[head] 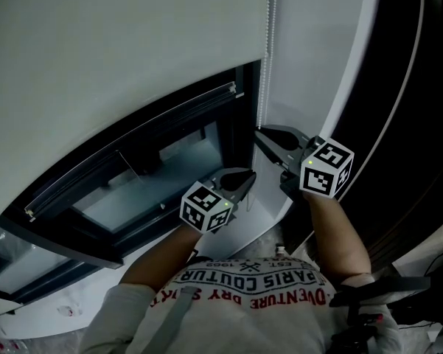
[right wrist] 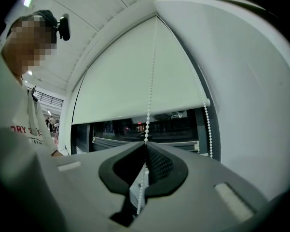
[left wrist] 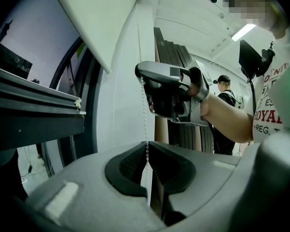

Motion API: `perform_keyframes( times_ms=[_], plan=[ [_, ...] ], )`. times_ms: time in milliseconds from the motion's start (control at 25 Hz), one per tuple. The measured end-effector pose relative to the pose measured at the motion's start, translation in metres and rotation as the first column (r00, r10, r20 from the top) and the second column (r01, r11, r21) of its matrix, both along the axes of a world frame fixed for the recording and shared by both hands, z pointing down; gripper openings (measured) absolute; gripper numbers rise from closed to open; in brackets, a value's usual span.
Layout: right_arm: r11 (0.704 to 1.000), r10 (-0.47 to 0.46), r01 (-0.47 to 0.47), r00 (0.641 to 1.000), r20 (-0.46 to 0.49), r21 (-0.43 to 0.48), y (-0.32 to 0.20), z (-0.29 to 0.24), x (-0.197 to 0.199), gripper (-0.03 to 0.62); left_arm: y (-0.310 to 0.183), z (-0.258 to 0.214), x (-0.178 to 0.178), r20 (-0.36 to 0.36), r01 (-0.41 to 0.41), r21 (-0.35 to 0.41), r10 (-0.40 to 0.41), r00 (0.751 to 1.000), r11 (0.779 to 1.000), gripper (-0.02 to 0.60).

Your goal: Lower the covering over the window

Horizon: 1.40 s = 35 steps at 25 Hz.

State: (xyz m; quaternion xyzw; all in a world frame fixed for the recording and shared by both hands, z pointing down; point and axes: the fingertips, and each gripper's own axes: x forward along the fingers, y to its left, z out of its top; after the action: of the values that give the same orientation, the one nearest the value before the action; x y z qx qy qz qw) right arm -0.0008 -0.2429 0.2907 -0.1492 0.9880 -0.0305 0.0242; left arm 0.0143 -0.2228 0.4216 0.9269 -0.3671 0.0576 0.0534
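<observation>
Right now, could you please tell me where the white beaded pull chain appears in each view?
Head view: white beaded pull chain top, right of centre.
Left gripper view: chain centre, pinched between jaws.
Right gripper view: chain centre, running into jaws.
Shared landmark: white roller blind.

Only readable text is print on person's shirt (head: 243, 290).
- Head view, print upside down to camera: arched line "PARIS" + "COUTUR…", cut off at end. Line beneath: "…DVENTURE DRY S…", both ends lost in folds. Tiny print beside it, maybe "EST." and "1902", too small to confirm.
- Left gripper view: "ROYA…", under it "REG. T…".
- Right gripper view: fragment "…ORY S…".

Nothing else legible.
</observation>
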Motion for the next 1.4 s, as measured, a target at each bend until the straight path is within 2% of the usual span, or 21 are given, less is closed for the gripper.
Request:
perform_keyframes(
  times_ms=[160, 280, 520, 720, 960, 1080, 1400],
  plan=[
    [1.000, 0.010, -0.009, 0.997, -0.073, 0.018, 0.000, 0.023, 0.000, 0.008, 0.001, 0.022, 0.003, 0.056, -0.007, -0.031, 0.008, 0.998, 0.999, 0.018],
    [1.000, 0.013, -0.014, 0.997, -0.075, -0.015, -0.002, 0.040, 0.002, 0.008, 0.001, 0.039, 0.004, 0.044, -0.010, -0.074, 0.013, 0.999, 0.997, 0.017],
    [0.998, 0.042, -0.047, 0.995, -0.090, -0.049, -0.007, 0.071, 0.004, 0.008, -0.005, 0.070, 0.002, 0.069, -0.004, -0.135, 0.014, 0.998, 0.991, 0.018],
    [0.995, 0.053, -0.064, 0.988, -0.145, -0.070, -0.005, 0.108, 0.003, 0.008, -0.004, 0.107, -0.002, 0.105, 0.015, -0.183, 0.004, 0.994, 0.983, 0.018],
    [0.986, 0.031, -0.071, 0.968, -0.250, -0.152, 0.004, 0.175, -0.001, 0.008, 0.010, 0.169, -0.002, 0.172, 0.023, -0.275, 0.026, 0.985, 0.961, 0.018],
    [0.979, 0.023, -0.074, 0.966, -0.258, -0.191, 0.010, 0.200, -0.001, 0.008, 0.020, 0.192, -0.002, 0.174, 0.032, -0.323, 0.026, 0.984, 0.946, 0.018],
    [0.970, 0.015, -0.082, 0.960, -0.279, -0.229, 0.013, 0.234, -0.001, 0.008, 0.026, 0.228, -0.005, 0.220, 0.054, -0.384, 0.035, 0.975, 0.922, 0.018]
  ],
)
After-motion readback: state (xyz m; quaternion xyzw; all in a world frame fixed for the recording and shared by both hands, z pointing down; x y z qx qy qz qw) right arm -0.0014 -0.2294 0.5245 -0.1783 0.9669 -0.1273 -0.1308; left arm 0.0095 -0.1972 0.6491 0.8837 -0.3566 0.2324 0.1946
